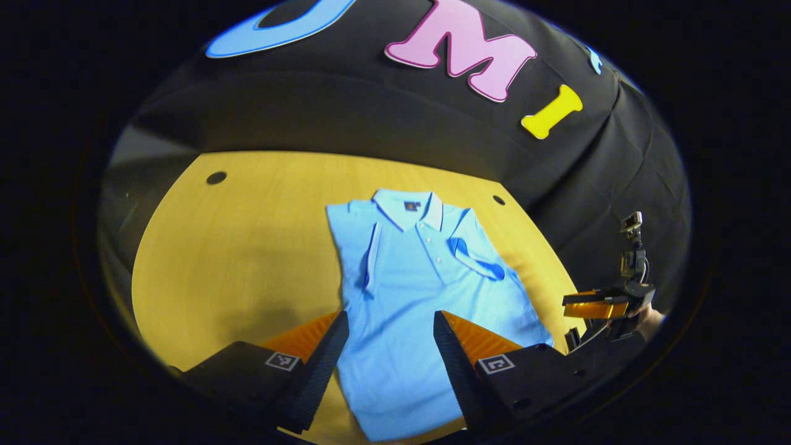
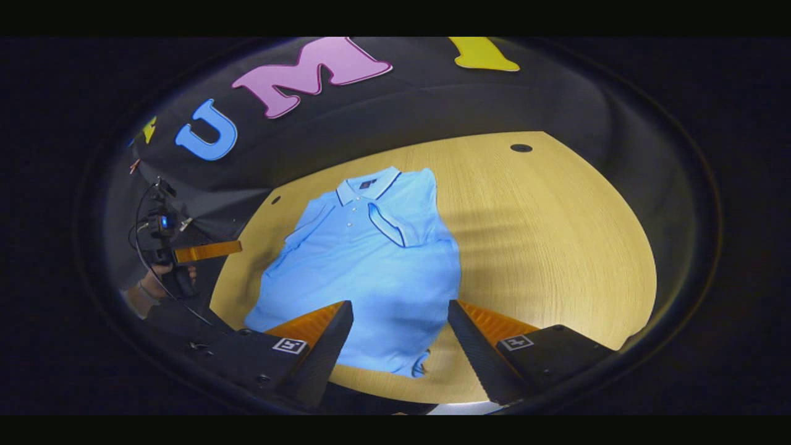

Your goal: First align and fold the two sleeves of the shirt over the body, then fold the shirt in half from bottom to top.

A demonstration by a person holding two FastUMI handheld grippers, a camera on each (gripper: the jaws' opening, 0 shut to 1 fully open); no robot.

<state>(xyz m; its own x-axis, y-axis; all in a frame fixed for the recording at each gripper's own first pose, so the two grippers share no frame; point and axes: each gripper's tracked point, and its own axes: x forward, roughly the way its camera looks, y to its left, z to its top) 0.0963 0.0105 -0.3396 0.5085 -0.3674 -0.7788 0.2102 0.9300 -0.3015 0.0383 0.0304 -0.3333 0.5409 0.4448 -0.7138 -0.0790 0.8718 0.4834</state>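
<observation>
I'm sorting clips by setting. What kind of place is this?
Probably a staged recording booth, not a home: a black cloth wall backs a round-edged yellow wooden table, where a light blue polo shirt lies with sleeves folded in, between two handheld grippers.

Shirt [image 1: 401, 309] hem hidden behind left gripper [image 1: 390, 327] (collar label unreadable).

The shirt [image 1: 426, 290] lies flat on the table [image 1: 247, 247], collar [image 1: 408, 209] toward the booth wall [image 1: 371, 117], both sleeves [image 2: 395, 227] folded over its body.
</observation>
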